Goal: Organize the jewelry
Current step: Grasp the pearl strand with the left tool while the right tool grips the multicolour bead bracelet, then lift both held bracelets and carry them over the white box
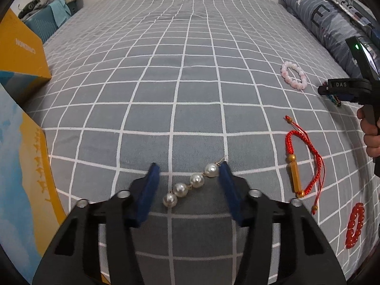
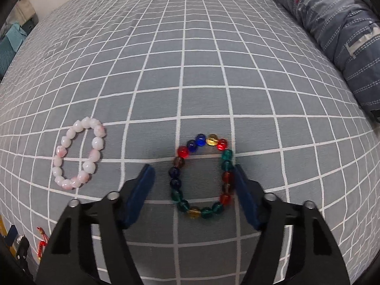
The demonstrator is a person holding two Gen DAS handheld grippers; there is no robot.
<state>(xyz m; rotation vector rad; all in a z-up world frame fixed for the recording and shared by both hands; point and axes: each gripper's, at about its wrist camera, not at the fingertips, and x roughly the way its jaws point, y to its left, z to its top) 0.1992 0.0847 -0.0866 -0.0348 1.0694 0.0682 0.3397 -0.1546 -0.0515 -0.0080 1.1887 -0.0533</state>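
While lying loose, pearl strand [image 1: 191, 184] — four beads, multicolored bracelet [image 2: 203, 177] — glassy.

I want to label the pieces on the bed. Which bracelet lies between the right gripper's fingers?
The multicoloured glass bead bracelet, with red, blue, green and amber beads. The pink and white bead bracelet lies apart, to the left of the right gripper.

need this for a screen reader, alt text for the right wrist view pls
The right gripper points down at a multicolored glass-bead bracelet lying on a grey checked bedsheet, blue pads either side, the right one at its beads. A pink-and-white bead bracelet lies to the left.
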